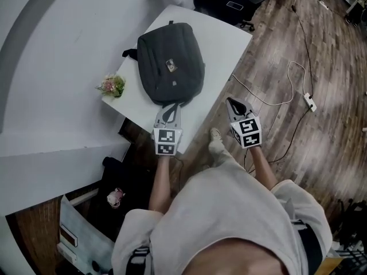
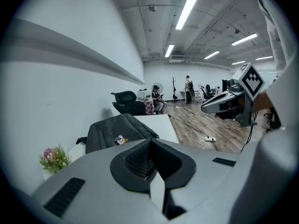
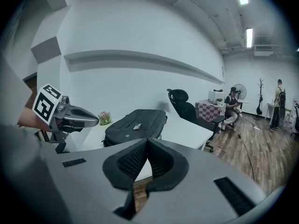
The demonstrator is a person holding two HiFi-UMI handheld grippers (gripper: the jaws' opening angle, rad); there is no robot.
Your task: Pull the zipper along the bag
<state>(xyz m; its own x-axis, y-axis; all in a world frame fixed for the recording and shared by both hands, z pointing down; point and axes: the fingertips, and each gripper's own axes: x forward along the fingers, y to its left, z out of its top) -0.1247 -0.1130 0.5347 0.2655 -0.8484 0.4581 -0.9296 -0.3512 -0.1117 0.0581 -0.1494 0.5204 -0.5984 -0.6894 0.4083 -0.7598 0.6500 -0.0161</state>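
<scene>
Dark bag (image 1: 170,62) on the white bench (image 1: 225,43), both tools empty.
The left tool (image 1: 170,109), jaws together, hangs by the bag's near end; the right tool (image 1: 233,104), also closed, is over the wooden floor (image 1: 321,96) beside the bench.

dark grey bag (image 1: 171,62) lying flat on white table (image 1: 221,44).

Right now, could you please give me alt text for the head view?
A dark grey bag lies on a white table, a small bunch of flowers beside it. A person holds two shut grippers: the left gripper points at the bag's near end, the right gripper hangs over the wooden floor beside the table.
</scene>
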